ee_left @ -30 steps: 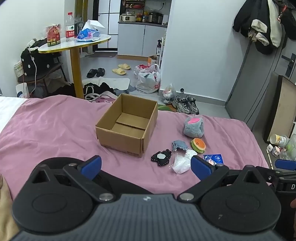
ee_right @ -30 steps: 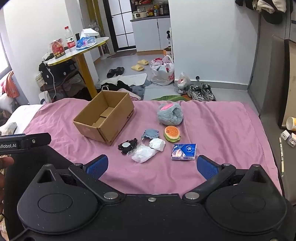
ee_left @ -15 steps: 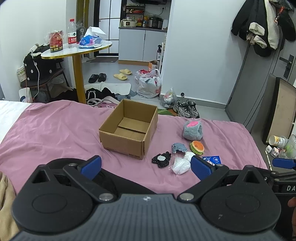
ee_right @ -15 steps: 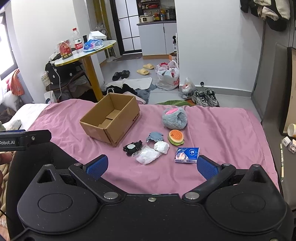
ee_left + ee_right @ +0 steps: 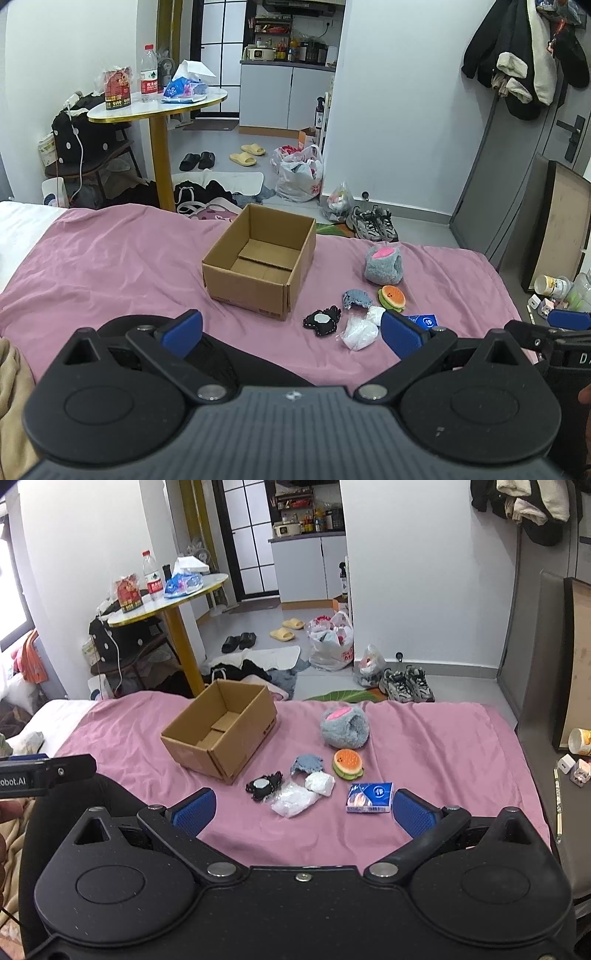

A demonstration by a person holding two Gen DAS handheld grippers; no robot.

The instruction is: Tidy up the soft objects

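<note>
Landmark: an open cardboard box [image 5: 260, 264] is set on the pink bedsheet [image 5: 110, 258]; nothing is seen inside it, only the bottom flaps

Left gripper [image 5: 291, 330]: it is held above the near side of the sheet, in front of the box; the blue pads [image 5: 183, 330] are spread wide apart and nothing is held between them

Right gripper [image 5: 303, 808]: it is held to the right of the box and nearer to the camera; the jaws are also wide apart – nothing is gripped

Grey plush [image 5: 344, 726]: a fluffy round piece with a pink patch, placed to the right of the box, well apart from both grippers

Burger toy [image 5: 347, 763]: orange and green, found right of the box, just in front of the grey plush

Blue-grey cloth piece [image 5: 306, 764]: laid beside the burger toy, on the side toward the box

Black piece with white centre [image 5: 263, 786]: placed near the front right corner of the box

White soft pieces [image 5: 295, 801]: two are seen, one in a clear bag, next to the black piece and further from the box

Tissue pack [image 5: 369, 797]: blue, the item farthest to the right of the box – close to the right pad of the right gripper
</note>
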